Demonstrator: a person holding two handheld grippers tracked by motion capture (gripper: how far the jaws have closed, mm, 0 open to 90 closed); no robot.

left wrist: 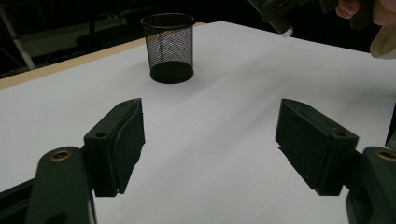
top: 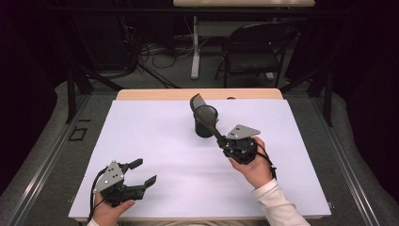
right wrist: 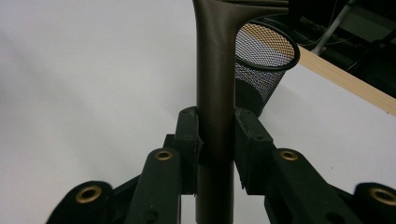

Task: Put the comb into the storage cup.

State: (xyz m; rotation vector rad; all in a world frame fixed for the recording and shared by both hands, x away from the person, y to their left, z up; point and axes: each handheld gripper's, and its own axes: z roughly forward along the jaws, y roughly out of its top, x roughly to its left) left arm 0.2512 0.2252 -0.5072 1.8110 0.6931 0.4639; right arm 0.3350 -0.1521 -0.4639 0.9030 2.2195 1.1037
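A black mesh cup (top: 203, 126) stands upright on the white mat (top: 155, 141), a little past the table's middle. My right gripper (top: 225, 141) is shut on the handle of a dark spatula (top: 212, 123). The spatula slants up and away, and its blade sits above the cup's far rim. In the right gripper view the handle (right wrist: 215, 84) runs up between the two jaws, with the cup (right wrist: 264, 65) just behind it to the right. My left gripper (top: 143, 172) rests near the front left corner, open and holding nothing. Its own view shows the cup (left wrist: 170, 46) well ahead.
The mat leaves a strip of wooden tabletop (top: 155, 94) bare along the far edge. Beyond the table are a black folding chair (top: 256, 47), a white table leg (top: 195, 52) and cables on the floor. The right hand (left wrist: 369, 11) appears at the top right of the left gripper view.
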